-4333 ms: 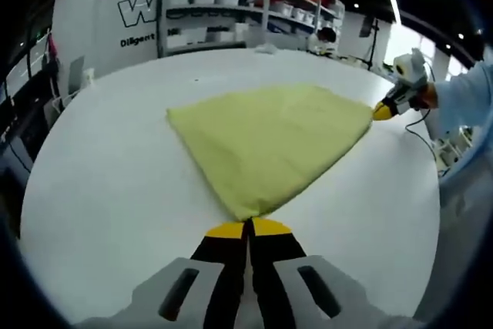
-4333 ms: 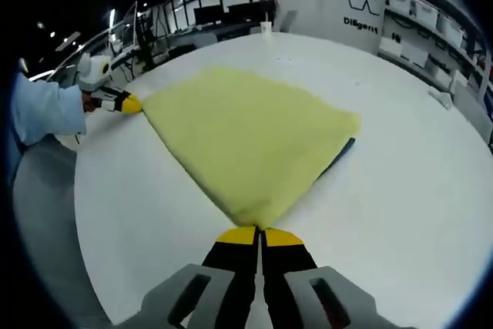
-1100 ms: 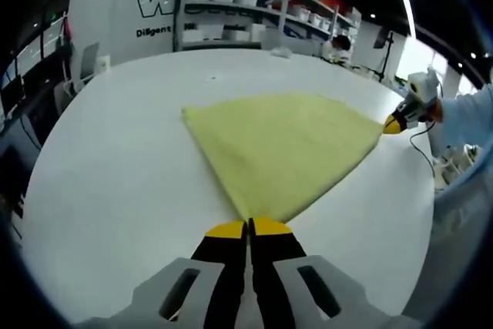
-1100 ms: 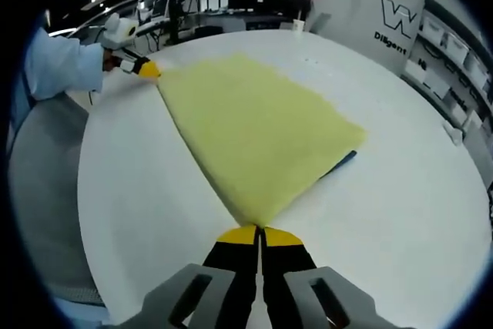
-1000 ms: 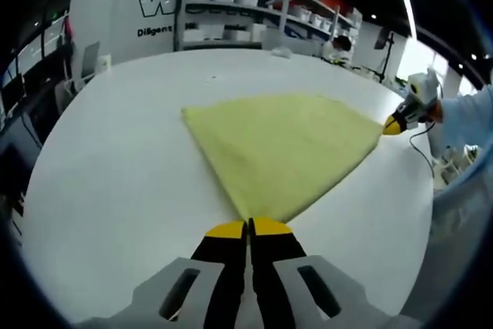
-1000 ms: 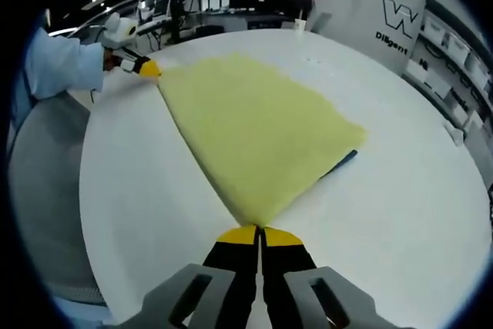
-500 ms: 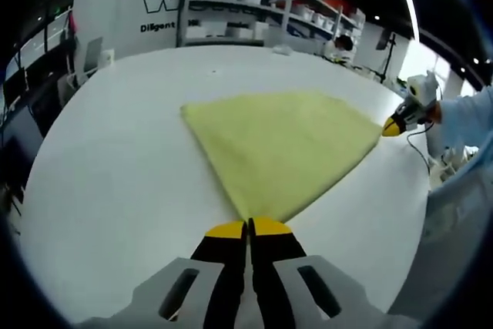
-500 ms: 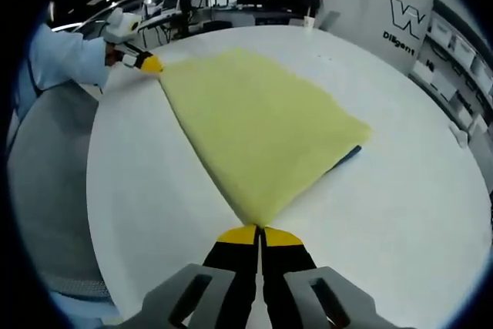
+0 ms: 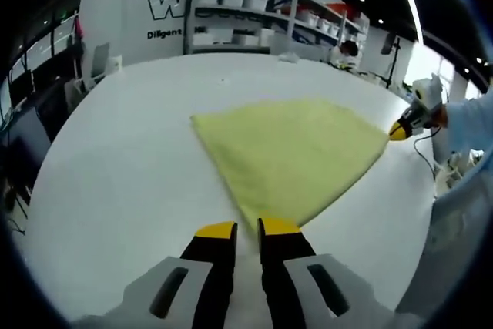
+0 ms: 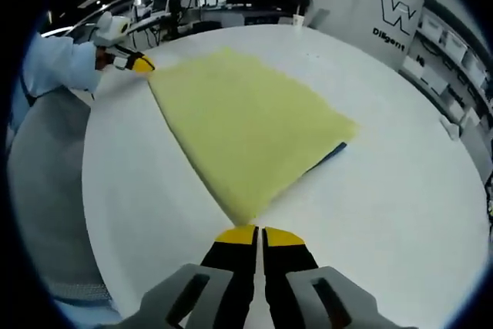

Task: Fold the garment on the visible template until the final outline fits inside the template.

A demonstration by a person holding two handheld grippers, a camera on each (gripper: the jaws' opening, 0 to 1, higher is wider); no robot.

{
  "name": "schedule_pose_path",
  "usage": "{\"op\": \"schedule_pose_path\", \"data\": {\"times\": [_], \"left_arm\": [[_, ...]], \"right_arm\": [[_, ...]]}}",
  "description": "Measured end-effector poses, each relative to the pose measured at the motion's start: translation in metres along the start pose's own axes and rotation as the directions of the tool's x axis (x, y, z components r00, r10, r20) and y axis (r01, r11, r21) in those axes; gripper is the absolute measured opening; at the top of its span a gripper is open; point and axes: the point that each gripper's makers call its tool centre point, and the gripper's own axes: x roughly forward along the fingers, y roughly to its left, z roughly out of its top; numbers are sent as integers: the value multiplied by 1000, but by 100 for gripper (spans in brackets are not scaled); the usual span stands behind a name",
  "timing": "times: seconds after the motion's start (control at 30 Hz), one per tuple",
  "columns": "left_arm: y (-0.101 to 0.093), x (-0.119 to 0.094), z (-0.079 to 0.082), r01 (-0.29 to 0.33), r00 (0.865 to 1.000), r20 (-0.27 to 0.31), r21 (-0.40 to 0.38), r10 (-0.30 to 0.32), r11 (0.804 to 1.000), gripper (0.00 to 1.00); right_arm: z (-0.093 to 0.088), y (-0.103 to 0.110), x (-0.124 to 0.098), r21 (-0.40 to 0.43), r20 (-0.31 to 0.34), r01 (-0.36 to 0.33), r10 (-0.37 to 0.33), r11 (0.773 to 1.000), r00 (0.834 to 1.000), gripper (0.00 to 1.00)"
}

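Lying flat on the white table (image 9: 115,190), the yellow garment (image 9: 293,156) is a folded panel with a corner pointing at each gripper. The left gripper (image 9: 246,230) has its jaws parted a little and holds nothing; the near corner sits just ahead of the tips, apart from them. The right gripper (image 10: 258,234) shows its jaws nearly together, only a thin slit between, with the cloth corner just ahead and seemingly free (contact cannot be ruled out). A dark strip of template (image 10: 327,156) shows from under the garment's far edge in the right gripper view, so the outline appears to overhang it elsewhere. The garment's long edge runs between the two grippers, each equally near its own corner.
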Motion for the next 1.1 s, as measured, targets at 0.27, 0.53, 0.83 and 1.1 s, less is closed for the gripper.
{"op": "schedule_pose_path", "data": {"times": [0.27, 0.53, 0.83, 1.1], "left_arm": [[-1, -17, 31, 20, 996, 84, -9, -19, 1000, 29], [-13, -25, 44, 18, 994, 104, 49, -23, 999, 40], [-29, -30, 36, 33, 991, 124, 84, -43, 996, 51], [-32, -44, 47, 40, 979, 193, 97, -58, 995, 71]], "right_arm": [[22, -10, -24, 37, 86, 33, -36, 999, 996, 13], [45, 0, -32, 46, 168, 29, -37, 999, 985, 29], [60, 20, -35, 88, 270, 15, -39, 996, 962, 61], [77, 38, -43, 131, 369, -19, -31, 991, 929, 88]]}}
